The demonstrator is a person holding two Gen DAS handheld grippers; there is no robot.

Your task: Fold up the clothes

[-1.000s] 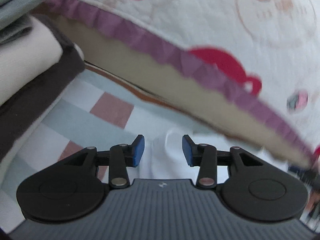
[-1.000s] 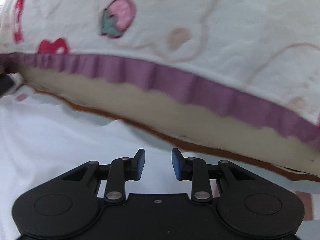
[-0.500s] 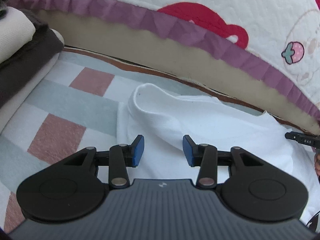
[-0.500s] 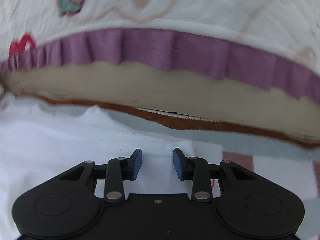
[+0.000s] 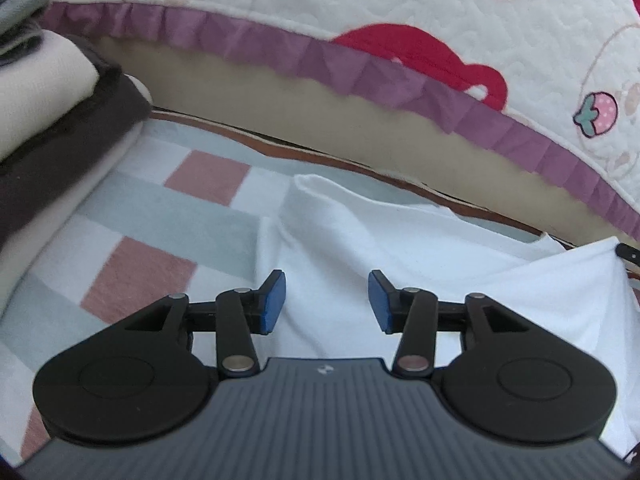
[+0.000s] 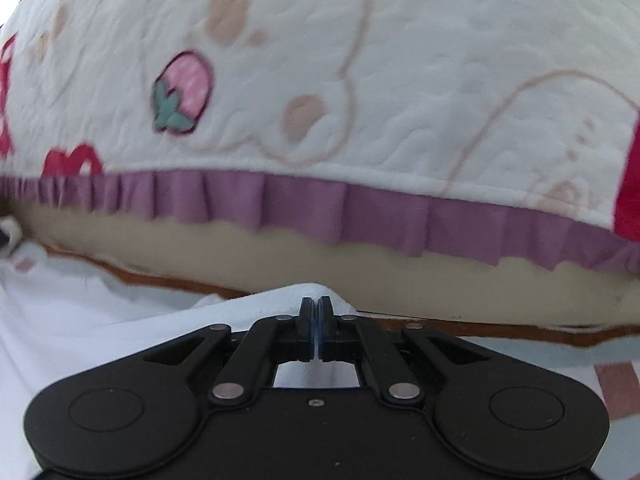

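Observation:
A white garment (image 5: 400,240) lies on a checked bedsheet (image 5: 168,216). My left gripper (image 5: 326,300) is open and empty, hovering just above the garment's left part. In the right wrist view the same white garment (image 6: 100,320) spreads to the left. My right gripper (image 6: 316,312) is shut on a raised edge of it (image 6: 304,294), which peaks up just ahead of the closed fingertips. From the left wrist view that corner (image 5: 600,264) is lifted at the far right.
A large quilted pillow with a purple frill (image 5: 400,76) (image 6: 320,208) lies close behind the garment. A stack of folded clothes, cream and dark brown (image 5: 48,120), stands at the left. The pink, grey and white sheet shows at the right (image 6: 616,380).
My right gripper has closed on the garment's edge and lifted it. My left gripper has stayed open, and its view has shifted slightly over the garment.

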